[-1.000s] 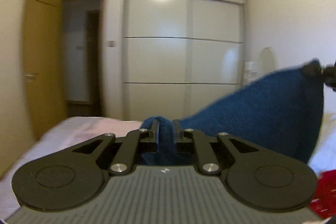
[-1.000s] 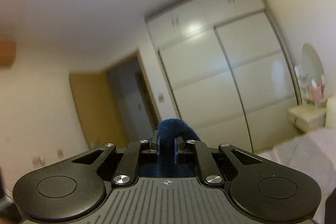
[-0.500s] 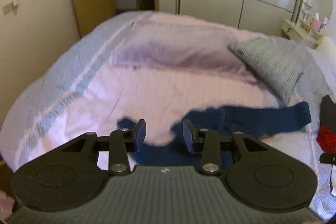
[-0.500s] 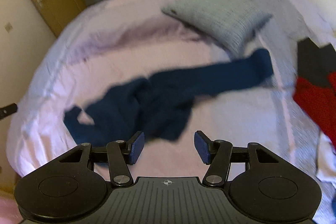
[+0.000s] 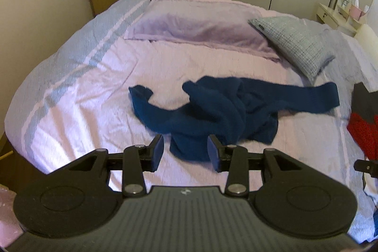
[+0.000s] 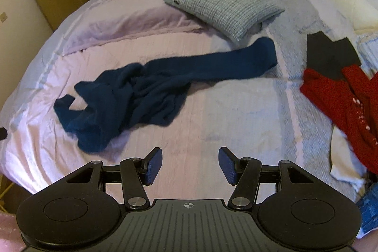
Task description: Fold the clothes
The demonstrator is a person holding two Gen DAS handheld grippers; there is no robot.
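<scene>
Sweater: navy sweater (image 5: 212, 108) crumpled on the bed (image 5: 94, 77).
Left gripper (image 5: 186, 152): fingers opening, holding nothing.
Right gripper (image 6: 190, 165): fingers apart, empty.

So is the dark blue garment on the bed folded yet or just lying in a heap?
Not folded. The dark blue garment lies crumpled on the bed, one sleeve stretched toward the grey pillow.

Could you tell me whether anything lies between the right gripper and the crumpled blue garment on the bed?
Nothing visible does. Only bare bedsheet separates the open right gripper from the blue garment, which lies ahead, toward the left of its view.
</scene>
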